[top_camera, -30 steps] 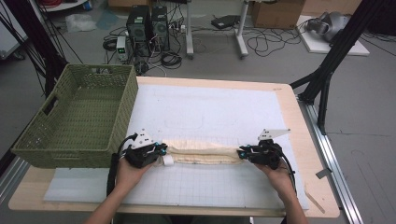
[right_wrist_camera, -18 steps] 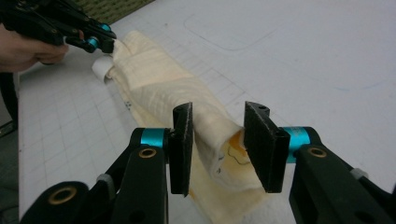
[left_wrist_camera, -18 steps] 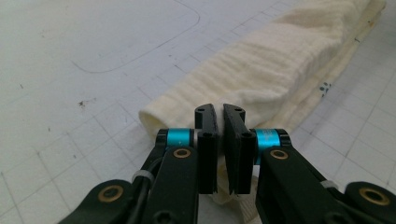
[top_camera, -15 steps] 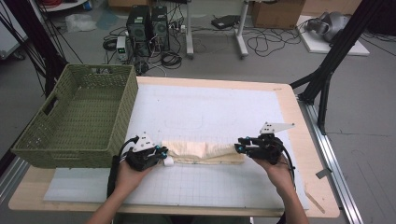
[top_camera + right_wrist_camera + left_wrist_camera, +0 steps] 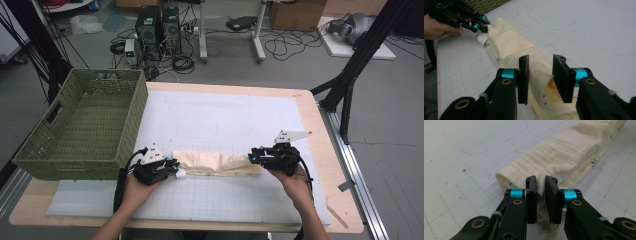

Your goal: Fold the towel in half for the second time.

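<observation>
- The cream-coloured folded cotton cloth lies as a long narrow band across the white gridded mat, near the front edge of the wooden table, between the two hands.
- The left gripper sits at the cloth's left end; its jaws stand close together with a fold of fabric pinched between them, the pads pressing on it. They have just been easing open a little, yet the fabric remains between them.
- The right gripper is at the cloth's right end; its jaws stand apart with a raised edge of cloth in the gap. That edge leans on one pad only, so no grip shows. These jaws have just been closing.
- The green woven plastic basket stands at the table's left, well apart from the cloth.
- Risks, as a judgement: the left pinch is thin and loosening, so a pull could slip the fold free and undo the band.
- If the right jaws close on one layer only, a lift would peel the fold open.
- Uneven lifting would let the middle sag.
</observation>
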The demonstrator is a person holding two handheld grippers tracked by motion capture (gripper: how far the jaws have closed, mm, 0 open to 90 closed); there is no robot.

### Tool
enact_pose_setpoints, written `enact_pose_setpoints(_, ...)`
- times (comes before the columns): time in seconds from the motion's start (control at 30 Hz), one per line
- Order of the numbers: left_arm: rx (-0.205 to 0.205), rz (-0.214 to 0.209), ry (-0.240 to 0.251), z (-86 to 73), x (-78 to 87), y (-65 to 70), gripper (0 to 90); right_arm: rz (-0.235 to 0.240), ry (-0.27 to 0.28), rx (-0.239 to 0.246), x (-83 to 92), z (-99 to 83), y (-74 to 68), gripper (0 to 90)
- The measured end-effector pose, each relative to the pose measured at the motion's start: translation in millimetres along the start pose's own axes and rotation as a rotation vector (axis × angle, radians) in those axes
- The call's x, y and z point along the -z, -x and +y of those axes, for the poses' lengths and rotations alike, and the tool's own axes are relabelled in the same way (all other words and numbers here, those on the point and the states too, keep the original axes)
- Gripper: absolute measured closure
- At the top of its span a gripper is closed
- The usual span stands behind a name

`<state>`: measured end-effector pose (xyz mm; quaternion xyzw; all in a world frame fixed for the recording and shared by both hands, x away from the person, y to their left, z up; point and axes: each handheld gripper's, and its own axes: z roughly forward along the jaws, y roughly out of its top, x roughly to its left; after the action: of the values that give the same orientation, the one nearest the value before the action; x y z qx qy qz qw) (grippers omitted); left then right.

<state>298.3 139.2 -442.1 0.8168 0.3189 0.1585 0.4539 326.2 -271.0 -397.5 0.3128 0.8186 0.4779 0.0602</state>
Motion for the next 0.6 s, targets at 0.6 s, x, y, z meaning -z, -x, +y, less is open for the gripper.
enact_pose_setpoints(0.6,0.013,-0.006,0.003,-4.5,6.8,-3.1,78.7,-0.015,-0.070,-0.051,-2.8,-33.0,6.5,70.9)
